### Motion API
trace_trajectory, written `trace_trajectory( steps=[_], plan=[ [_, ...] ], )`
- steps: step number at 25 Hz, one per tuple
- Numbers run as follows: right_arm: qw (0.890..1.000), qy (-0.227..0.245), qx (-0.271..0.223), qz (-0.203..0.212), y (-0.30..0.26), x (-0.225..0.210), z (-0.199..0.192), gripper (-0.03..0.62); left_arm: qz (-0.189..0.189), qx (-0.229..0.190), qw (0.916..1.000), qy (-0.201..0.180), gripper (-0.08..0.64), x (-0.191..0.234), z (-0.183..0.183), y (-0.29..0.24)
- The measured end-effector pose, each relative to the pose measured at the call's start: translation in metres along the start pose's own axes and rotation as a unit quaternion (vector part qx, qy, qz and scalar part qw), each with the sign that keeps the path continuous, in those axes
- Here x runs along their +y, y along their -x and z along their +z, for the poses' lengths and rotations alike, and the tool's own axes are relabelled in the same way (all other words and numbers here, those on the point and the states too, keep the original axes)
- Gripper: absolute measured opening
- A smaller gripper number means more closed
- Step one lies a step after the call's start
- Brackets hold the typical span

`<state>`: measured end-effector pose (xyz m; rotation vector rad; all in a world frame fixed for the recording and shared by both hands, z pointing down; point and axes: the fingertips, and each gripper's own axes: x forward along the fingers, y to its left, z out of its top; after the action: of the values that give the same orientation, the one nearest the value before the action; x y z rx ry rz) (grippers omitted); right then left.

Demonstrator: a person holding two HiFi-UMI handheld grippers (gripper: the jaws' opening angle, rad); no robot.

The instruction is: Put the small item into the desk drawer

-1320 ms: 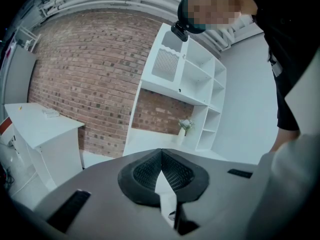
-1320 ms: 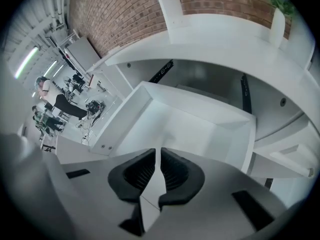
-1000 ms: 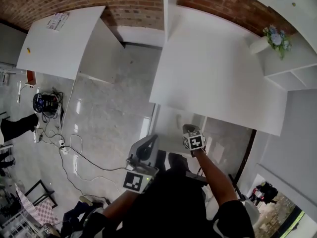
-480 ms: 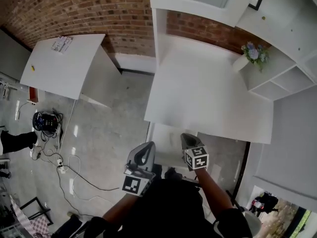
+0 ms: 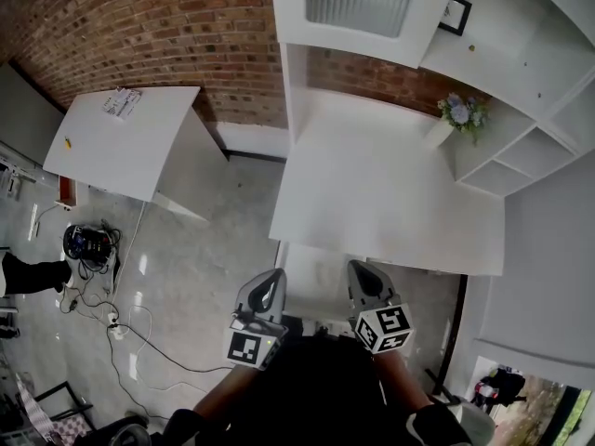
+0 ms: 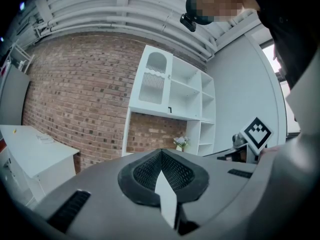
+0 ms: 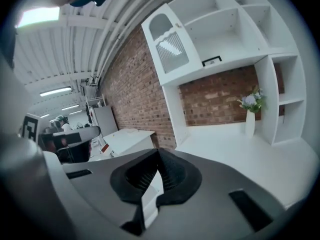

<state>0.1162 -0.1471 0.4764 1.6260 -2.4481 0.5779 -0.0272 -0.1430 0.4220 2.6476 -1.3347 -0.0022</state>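
Off the front edge of the worktop (image 5: 390,203), nothing carried
Left hand-held gripper (image 5: 269,286) and right hand-held gripper (image 5: 363,277) both pinched together, empty; guessing they're just parked, no item visible.

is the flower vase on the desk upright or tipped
Upright: the vase stands on its base on the white desk, flowers on top.

The desk (image 5: 390,193) top is smooth matt white, perhaps laminate. The far wall (image 5: 167,26) is rough red brick. Left of the desk, the grey floor (image 5: 204,221) is glossy, mirroring light patches.
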Motion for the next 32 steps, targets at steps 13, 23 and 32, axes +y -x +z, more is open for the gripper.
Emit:
trace_trajectory(
  steps=[13,23,32],
  plan=[
    [0.998,0.020,-0.062,0.010,0.035,0.024,0.028,0.014,0.001,-0.007,1.0000,-0.001,0.025,-0.008,0.001,0.012],
    [0.998,0.015,-0.062,0.009,0.037,0.028,0.024,0.014,0.000,-0.007,1.0000,0.005,0.025,-0.009,0.000,0.015],
    [0.998,0.011,-0.058,0.001,0.038,0.023,0.021,0.014,0.000,-0.006,1.0000,0.006,0.025,-0.011,-0.002,0.016]
  ],
)
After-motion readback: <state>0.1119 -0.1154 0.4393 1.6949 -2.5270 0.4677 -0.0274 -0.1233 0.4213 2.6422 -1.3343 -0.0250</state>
